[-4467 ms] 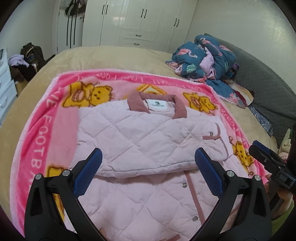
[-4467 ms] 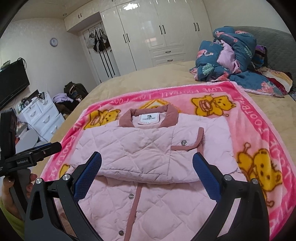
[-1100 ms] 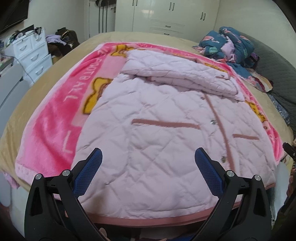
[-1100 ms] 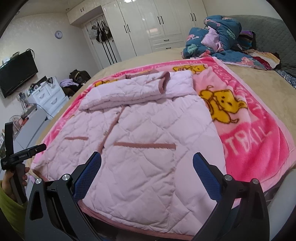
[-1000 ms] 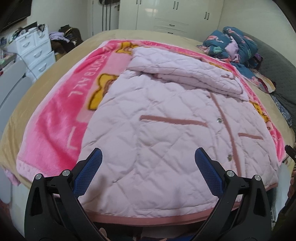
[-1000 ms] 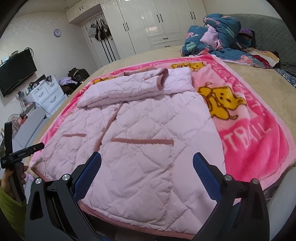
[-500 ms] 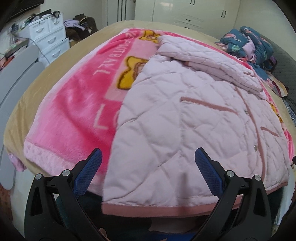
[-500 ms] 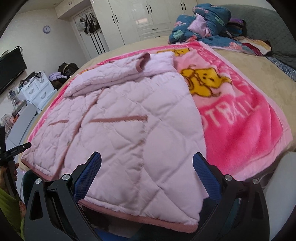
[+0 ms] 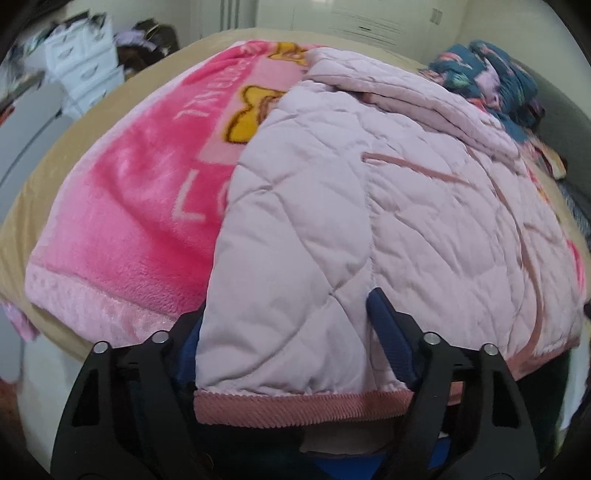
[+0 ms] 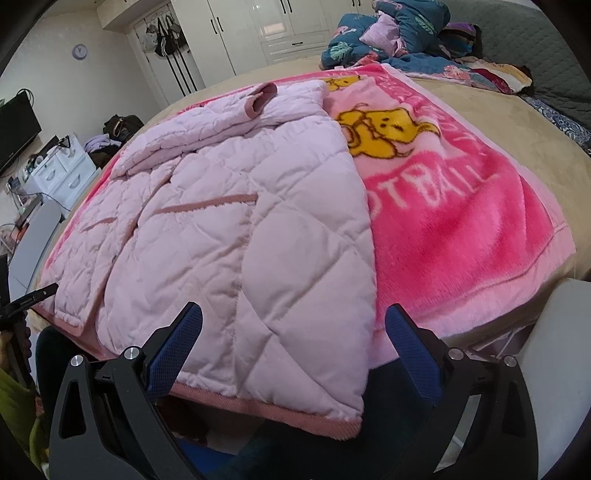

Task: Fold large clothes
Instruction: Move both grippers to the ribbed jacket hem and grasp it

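- Left gripper [image 9: 291, 332]: jaws have just been closing around the near left hem corner of the pale pink quilted padded jacket [image 9: 369, 206]; fabric sits between the blue pads, left pad mostly hidden under the cloth. A firm clamp is not evident; I read them as still apart.
- Right gripper [image 10: 293, 343]: jaws wide apart, straddling the near right hem corner; pads do not touch the cloth.
- Jacket location: flat, front up, on the bright pink fleece blanket with yellow bear print [image 10: 461, 221]. Its top part is already folded down toward the middle, at 12 o'clock from both grippers. The dusty-pink ribbed hem band [image 9: 303, 404] overhangs the near edge of the beige bed [image 10: 517, 122].
- Handling, judged: soft, puffy, light for its bulk; smooth shell may slip. The ribbed band is the firmer hold; take both corners there.
- Edges: the hem hangs free, so the pads can get under it.
- Open room: bare blanket at 10 o'clock of the left gripper and 2 o'clock of the right. A heap of dark teal floral bedding [image 10: 391, 33] lies far off at 1 o'clock, clear of the fold path.
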Demonstrator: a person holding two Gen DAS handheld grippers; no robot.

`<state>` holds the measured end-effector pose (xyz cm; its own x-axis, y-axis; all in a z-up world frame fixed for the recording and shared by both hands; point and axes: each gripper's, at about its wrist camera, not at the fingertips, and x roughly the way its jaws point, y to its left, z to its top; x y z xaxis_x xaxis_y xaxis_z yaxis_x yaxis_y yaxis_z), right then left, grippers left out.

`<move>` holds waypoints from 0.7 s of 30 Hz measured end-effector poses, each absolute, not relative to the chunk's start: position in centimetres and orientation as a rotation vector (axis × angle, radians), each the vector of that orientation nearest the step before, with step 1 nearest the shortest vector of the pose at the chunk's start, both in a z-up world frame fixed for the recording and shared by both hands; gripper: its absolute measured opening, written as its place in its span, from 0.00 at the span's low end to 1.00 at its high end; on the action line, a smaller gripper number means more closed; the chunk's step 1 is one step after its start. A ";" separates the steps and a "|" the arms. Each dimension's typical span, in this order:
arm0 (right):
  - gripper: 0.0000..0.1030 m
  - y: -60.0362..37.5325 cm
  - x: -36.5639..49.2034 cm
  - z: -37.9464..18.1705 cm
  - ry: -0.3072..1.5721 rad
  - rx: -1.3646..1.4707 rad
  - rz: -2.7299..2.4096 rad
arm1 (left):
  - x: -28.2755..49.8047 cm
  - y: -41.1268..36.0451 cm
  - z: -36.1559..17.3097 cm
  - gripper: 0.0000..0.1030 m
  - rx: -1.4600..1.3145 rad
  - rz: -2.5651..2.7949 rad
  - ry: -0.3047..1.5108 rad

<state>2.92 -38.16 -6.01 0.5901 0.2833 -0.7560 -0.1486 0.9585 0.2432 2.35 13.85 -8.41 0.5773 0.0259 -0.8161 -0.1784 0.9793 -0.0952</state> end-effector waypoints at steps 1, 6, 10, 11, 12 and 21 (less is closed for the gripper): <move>0.96 -38.3 2.8 -6.2 0.914 0.161 0.253 | 2.2 13.8 -8.4 0.67 -0.167 0.116 0.950; 0.96 -38.8 2.2 -7.2 0.958 0.173 0.278 | 1.3 13.9 -8.6 0.67 -0.167 0.093 0.964; 0.96 -38.8 1.9 -8.2 0.985 0.188 0.306 | 1.1 14.0 -8.7 0.67 -0.182 0.085 0.966; 0.96 -38.6 1.9 -8.3 0.991 0.188 0.312 | 1.1 14.0 -8.7 0.68 -0.186 0.085 0.967; 0.95 -38.5 2.0 -8.6 1.002 0.185 0.320 | 1.2 14.0 -8.8 0.69 -0.189 0.083 0.967; 0.32 -38.1 1.3 -8.0 0.941 0.207 0.375 | 1.4 14.3 -9.0 0.74 -0.214 0.066 0.965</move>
<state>1.32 -38.14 -8.01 0.5311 0.4007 -0.7466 -0.2227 0.9162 0.3333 1.38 14.30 -8.97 0.5690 -0.0392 -0.8214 -0.1506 0.9770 -0.1510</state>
